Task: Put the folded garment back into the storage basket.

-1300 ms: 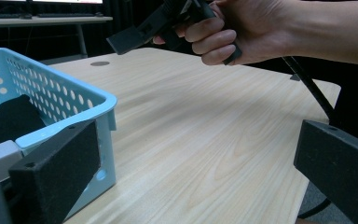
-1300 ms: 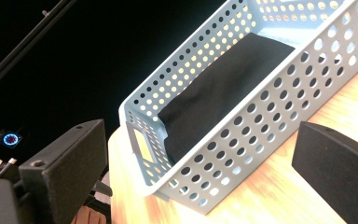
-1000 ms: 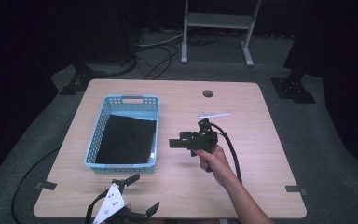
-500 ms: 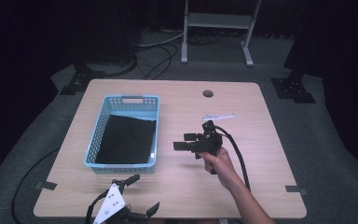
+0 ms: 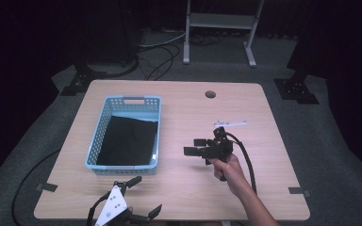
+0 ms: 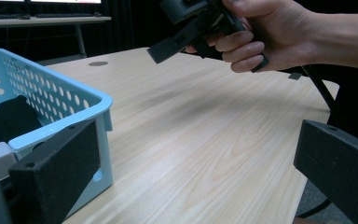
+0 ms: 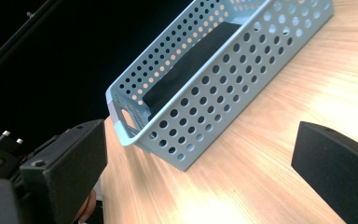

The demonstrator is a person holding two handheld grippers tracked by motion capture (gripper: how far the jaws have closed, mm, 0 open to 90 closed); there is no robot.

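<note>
- The right tool sits right of centre in the high view, held in the person's hand above the desk. Its jaws stand apart with nothing between them and point toward the left of the frame.
- The blue basket stands at centre left of that frame, its long axis running from the near edge of the desk toward the far one. A black cloth lies flat inside, covering most of the floor.
- So the cloth lies to the left of the right tool, across the basket's nearer long wall; in the right gripper view that perforated wall runs diagonally across the upper frame with the cloth dark behind it.
- The left tool rests at the bottom left of the high view, jaws spread and empty, just beside the basket's near end.
- By position the left tool is nearer the basket, but the right one is raised and aimed at it.
- A small white object lies on the desk just above the right tool.
</note>
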